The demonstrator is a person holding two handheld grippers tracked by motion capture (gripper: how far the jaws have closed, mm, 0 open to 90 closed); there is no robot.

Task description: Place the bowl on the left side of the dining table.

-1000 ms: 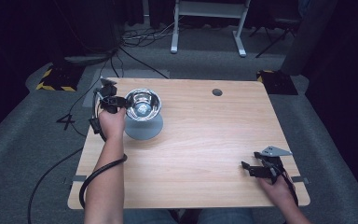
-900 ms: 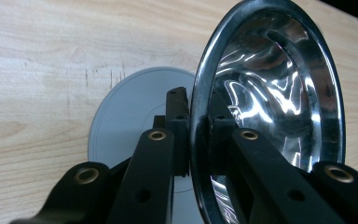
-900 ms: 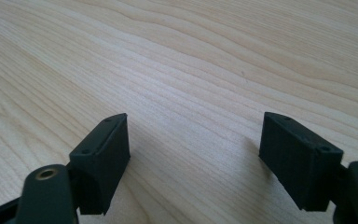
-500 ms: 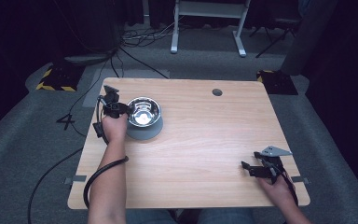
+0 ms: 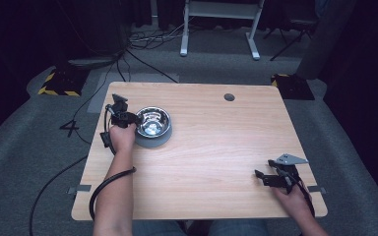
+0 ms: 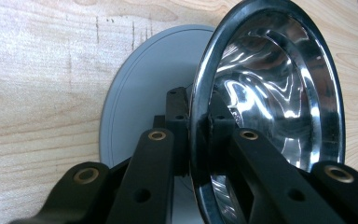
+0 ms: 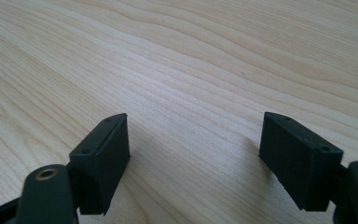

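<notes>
Steel bowl [image 5: 153,122] and its grey base [image 5: 152,140] had come down with the left gripper [image 5: 123,118] since a second earlier, when the gripper carried them higher over the counter [image 5: 216,147]; by this moment the base sat on or just above the wood near the far left corner, so the setting-down looked nearly finished, with release probably next. Left jaws were clamped narrow on the bowl's rim [image 6: 196,121], one inside the bowl and one outside against the base. Polished, mirror-bright metal formed the round bowl, with a rolled lip; the base [image 6: 144,93] was matte, smooth and circular. Right gripper [image 5: 275,177] had kept to the near right corner, its jaws spread wide with nothing but pale, fine-grained wood [image 7: 191,70] between them.
</notes>
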